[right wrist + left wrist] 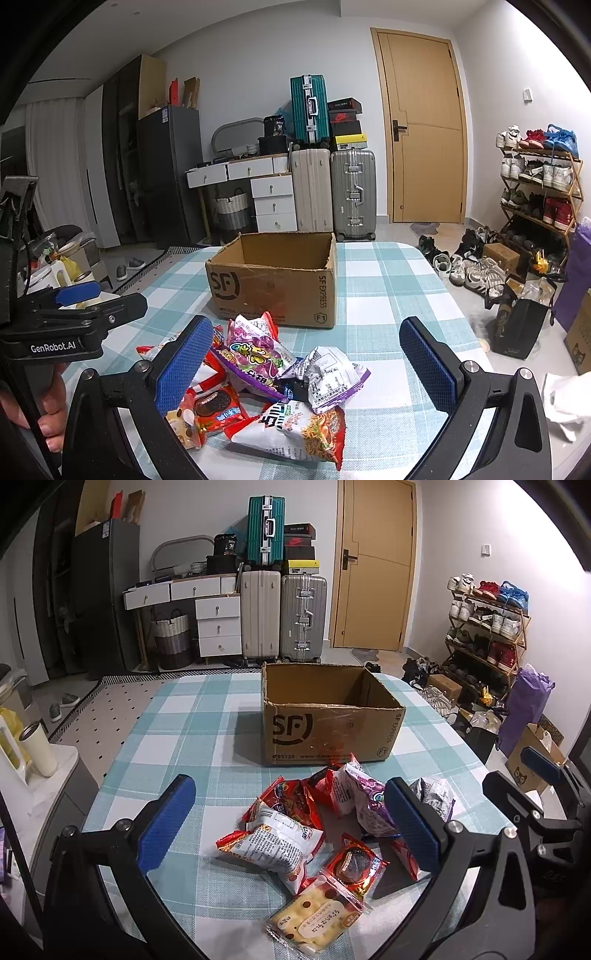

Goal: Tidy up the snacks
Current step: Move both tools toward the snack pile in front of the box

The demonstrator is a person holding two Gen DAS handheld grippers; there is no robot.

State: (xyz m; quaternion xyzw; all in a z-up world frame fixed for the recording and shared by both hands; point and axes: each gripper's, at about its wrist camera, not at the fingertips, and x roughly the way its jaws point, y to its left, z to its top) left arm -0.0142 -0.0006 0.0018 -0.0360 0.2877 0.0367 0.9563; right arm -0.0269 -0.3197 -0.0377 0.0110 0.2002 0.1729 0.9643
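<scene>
Both grippers hang above the snack pile (314, 834) and nothing is picked yet; the opening step, by the look of it; the left gripper (291, 812) gapes wide and empty, the right gripper (306, 362) likewise spread with nothing between its pads; the packets lie heaped on the checked tablecloth (192, 716) at six o'clock of the cardboard box (328, 716), just short of its front wall; the box stands open and looks empty; next, I'd say, drop onto one packet, perhaps the noodle bag (295, 432), pinch, then carry it toward twelve.
</scene>
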